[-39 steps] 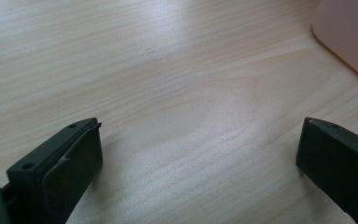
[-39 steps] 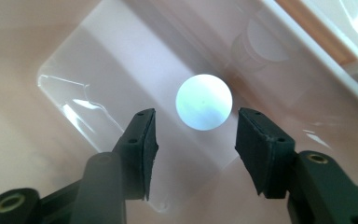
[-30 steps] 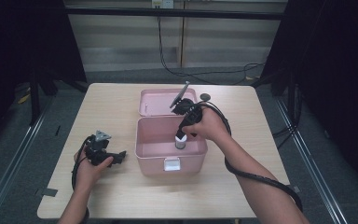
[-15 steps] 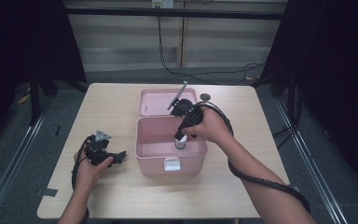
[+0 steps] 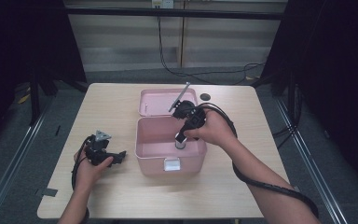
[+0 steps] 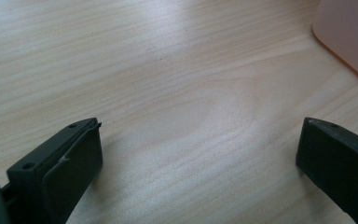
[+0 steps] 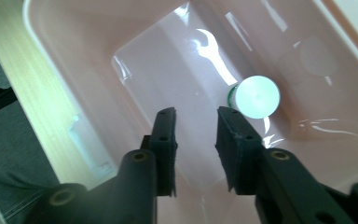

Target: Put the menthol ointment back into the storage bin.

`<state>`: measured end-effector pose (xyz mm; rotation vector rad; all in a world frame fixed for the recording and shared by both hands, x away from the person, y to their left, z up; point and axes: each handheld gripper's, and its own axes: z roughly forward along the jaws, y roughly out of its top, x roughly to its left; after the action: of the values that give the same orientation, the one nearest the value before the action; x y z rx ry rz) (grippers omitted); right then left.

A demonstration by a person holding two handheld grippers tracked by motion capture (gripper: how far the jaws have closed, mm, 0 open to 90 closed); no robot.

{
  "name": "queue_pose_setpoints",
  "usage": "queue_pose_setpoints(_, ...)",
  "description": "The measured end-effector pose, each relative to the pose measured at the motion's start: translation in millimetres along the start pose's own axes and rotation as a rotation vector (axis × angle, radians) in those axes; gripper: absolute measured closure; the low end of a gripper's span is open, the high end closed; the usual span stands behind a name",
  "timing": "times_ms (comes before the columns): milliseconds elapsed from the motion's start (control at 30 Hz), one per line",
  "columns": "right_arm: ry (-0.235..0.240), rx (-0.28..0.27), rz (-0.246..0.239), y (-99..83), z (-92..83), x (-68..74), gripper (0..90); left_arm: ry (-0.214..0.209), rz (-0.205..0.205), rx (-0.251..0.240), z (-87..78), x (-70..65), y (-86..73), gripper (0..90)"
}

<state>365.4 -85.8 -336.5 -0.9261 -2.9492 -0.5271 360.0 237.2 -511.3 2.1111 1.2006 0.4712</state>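
Observation:
A pink box [image 5: 147,156] stands open at the table's middle, its lid [image 5: 156,100] lying flat behind it. Inside, near the right wall, a small bottle with a white cap [image 5: 181,140] [image 7: 257,96] stands upright. My right gripper [image 5: 184,133] [image 7: 196,116] hangs over the box interior, pointing down, just beside the bottle and apart from it. Its jaws have just been closing, and the narrow gap left between them holds nothing. My left gripper [image 5: 120,157] [image 6: 200,135] rests open on the bare wood left of the box, with nothing between its jaws.
A small dark disc [image 5: 205,97] lies on the table right of the lid. The box's front latch [image 5: 171,164] faces the person. A corner of the pink box [image 6: 349,37] shows in the left gripper view. Cables trail from both grippers.
The right hand has lifted slightly above the box and its jaws have drawn closer together. The bottle stays standing in the box. The left hand has not moved.

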Motion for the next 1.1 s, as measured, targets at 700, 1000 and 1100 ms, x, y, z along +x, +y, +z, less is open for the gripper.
queue_pose_setpoints(700, 0.016, -0.004, -0.045, -6.5, -14.8, 21.8, 90.0, 0.000, 0.000, 0.000, 0.1, 0.1, 0.1, 0.0)
queue_pose_setpoints(1000, 0.044, -0.019, -0.074, -10.9, -22.7, 34.6, 90.0, 0.000, 0.000, 0.000, 0.1, 0.1, 0.1, 0.0)
queue_pose_setpoints(1100, 0.055, -0.021, -0.095, -11.2, -22.0, 37.8, 90.0, 0.000, 0.000, 0.000, 0.1, 0.1, 0.1, 0.0)
